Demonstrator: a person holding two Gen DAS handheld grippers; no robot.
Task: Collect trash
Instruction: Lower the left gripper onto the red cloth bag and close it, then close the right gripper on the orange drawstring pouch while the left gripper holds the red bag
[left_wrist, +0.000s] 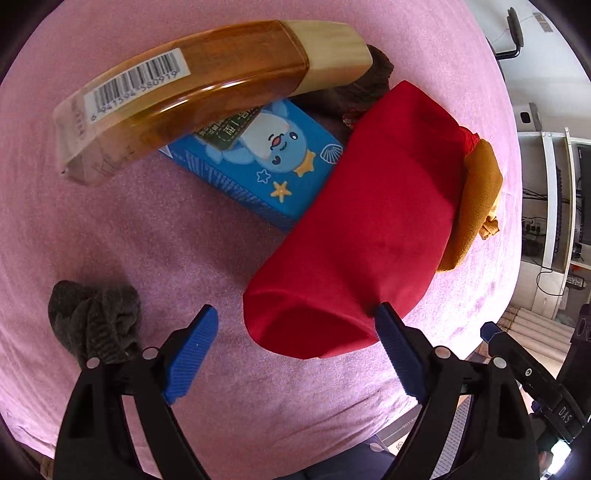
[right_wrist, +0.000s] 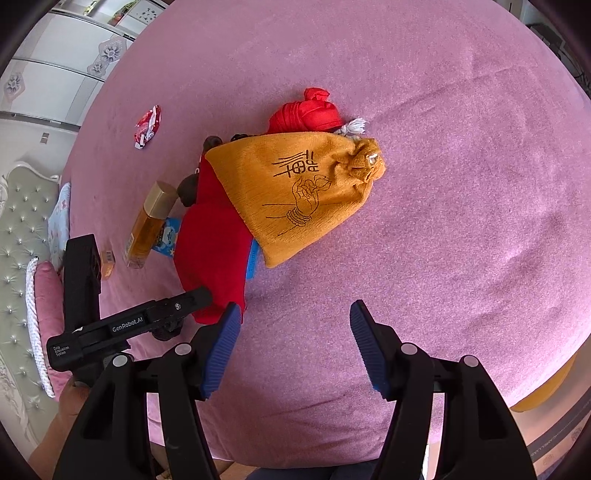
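From the left wrist, the left tool (left_wrist: 295, 347) is open and holds nothing, with one finger tip at the bottom edge of the red bag (left_wrist: 365, 221). Beside the red bag lie a blue box (left_wrist: 273, 162) and an amber bottle (left_wrist: 207, 81) on the pink bed (left_wrist: 110, 229).

From the right wrist, the right tool (right_wrist: 291, 347) is open and empty too. A red wrapper (right_wrist: 147, 125) lies far from the red bag (right_wrist: 214, 243). Nothing looks collected yet.

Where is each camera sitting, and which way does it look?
Left wrist: on the left gripper, looking down past its open blue fingers at the red pouch, amber bottle and blue carton.
Right wrist: on the right gripper, open, facing the orange pouch; a hand shows.
Shared: both pouches, bottle, carton, pink cloth.
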